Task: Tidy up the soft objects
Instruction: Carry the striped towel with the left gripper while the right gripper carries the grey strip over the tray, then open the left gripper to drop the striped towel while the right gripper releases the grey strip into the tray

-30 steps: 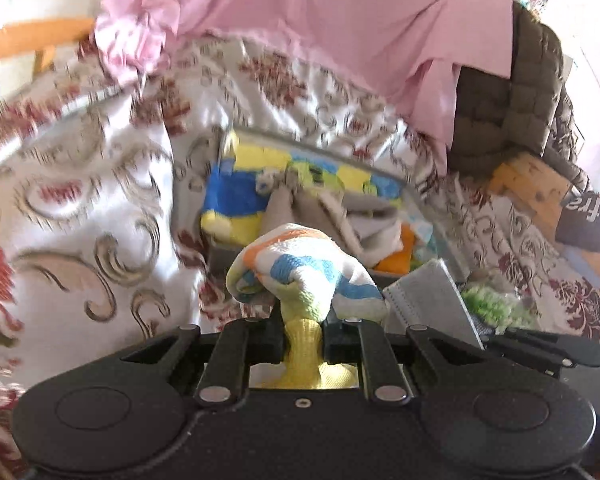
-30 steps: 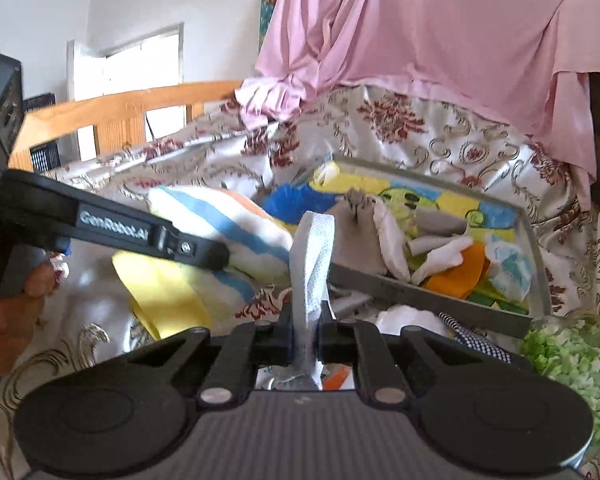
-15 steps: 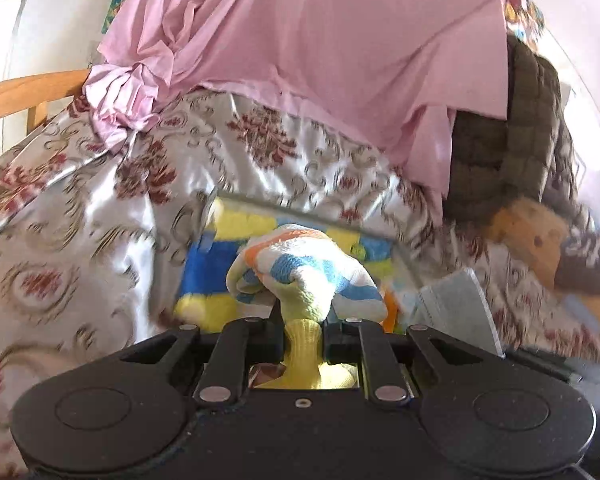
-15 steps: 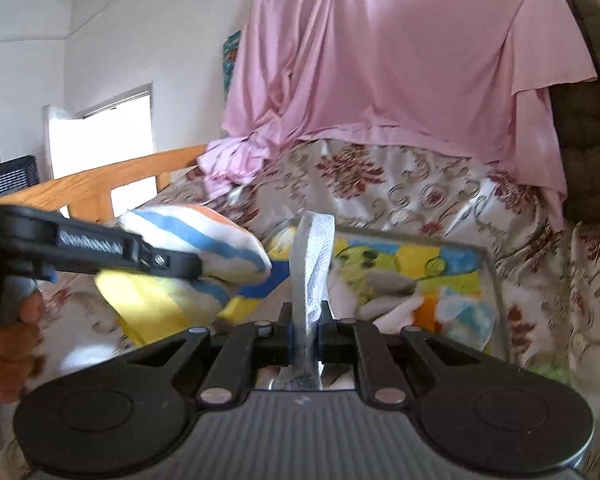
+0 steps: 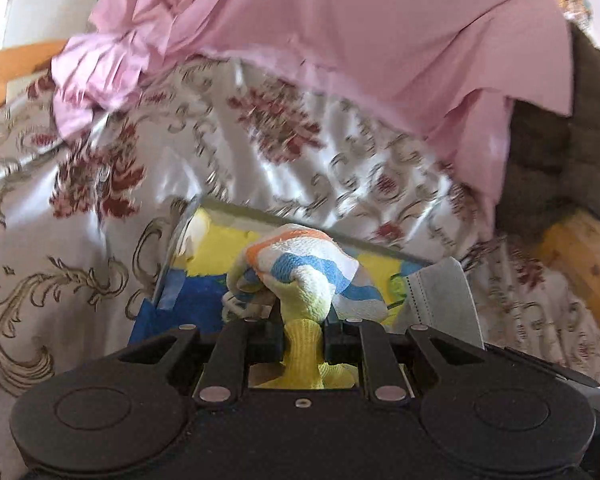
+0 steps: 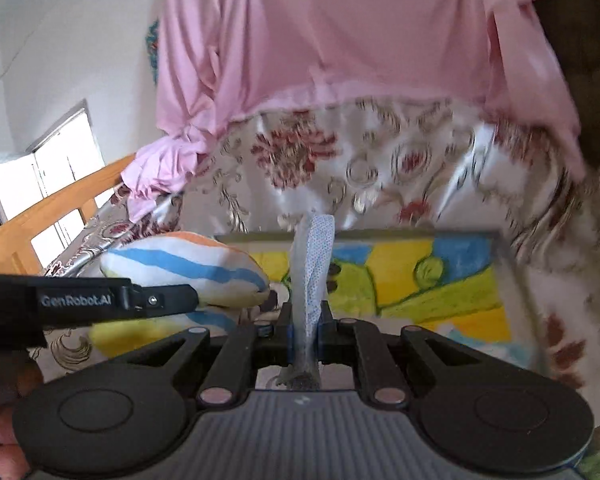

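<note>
— Bedding first: what surrounds the work?

— Floral satin bedspread (image 5: 80,240) on every side, with a pink sheet (image 5: 340,40) hanging over the back edge and a wooden bed rail (image 6: 52,208) off to the left. A shallow tray (image 6: 504,264) with a grey rim lies on the spread; its yellow, blue and green liner shows bare across most of the right wrist view, so that part is open.

— And the left tool (image 5: 303,334)?

— Pinched on the yellow cuff of a striped sock (image 5: 300,264). The sock's bundled end, banded orange, white and blue, bulges ahead of the fingers over the tray's near left part. Its long axis runs forward, away from the camera.

— The right tool (image 6: 303,338)?

— Clamped almost fully together on a folded face mask (image 6: 314,256). The mask stands edge-on, long axis rising up and forward from the fingers, its tip reaching the tray's far rim in view. It hangs over the tray just beside the sock; whether the two touch, I cannot tell.
</note>
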Demonstrator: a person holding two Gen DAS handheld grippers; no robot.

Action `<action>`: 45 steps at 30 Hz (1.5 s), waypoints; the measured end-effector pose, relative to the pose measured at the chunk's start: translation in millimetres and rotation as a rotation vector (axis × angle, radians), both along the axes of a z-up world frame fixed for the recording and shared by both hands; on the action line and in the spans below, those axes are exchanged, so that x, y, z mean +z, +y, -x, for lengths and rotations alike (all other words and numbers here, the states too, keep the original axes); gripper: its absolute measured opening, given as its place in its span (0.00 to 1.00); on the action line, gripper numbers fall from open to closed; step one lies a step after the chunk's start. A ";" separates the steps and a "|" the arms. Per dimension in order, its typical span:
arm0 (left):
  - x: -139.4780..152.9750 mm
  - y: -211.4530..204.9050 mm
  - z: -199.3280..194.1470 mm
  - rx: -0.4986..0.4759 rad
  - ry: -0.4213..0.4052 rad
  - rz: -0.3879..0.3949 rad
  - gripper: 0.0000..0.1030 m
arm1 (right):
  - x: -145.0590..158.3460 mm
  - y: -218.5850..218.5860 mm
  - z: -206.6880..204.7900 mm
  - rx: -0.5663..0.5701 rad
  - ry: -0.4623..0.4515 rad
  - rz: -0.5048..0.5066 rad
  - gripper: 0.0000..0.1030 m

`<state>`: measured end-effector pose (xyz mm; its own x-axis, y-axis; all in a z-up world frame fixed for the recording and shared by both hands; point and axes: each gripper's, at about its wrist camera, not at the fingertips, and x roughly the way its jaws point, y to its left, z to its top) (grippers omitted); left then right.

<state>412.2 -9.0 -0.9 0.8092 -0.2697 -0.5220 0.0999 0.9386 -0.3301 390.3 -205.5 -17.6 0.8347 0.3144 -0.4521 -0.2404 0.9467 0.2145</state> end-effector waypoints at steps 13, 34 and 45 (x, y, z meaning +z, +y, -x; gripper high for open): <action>-34.2 9.7 -23.9 0.029 0.130 0.052 0.21 | -35.3 -3.9 -28.6 0.016 0.196 -0.067 0.15; 32.8 11.4 60.3 0.049 -0.022 -0.067 0.85 | 28.0 -21.5 54.5 -0.101 0.030 0.002 0.84; 87.6 12.9 158.2 0.061 -0.214 -0.085 0.99 | 69.8 -43.8 154.3 -0.225 -0.120 -0.009 1.00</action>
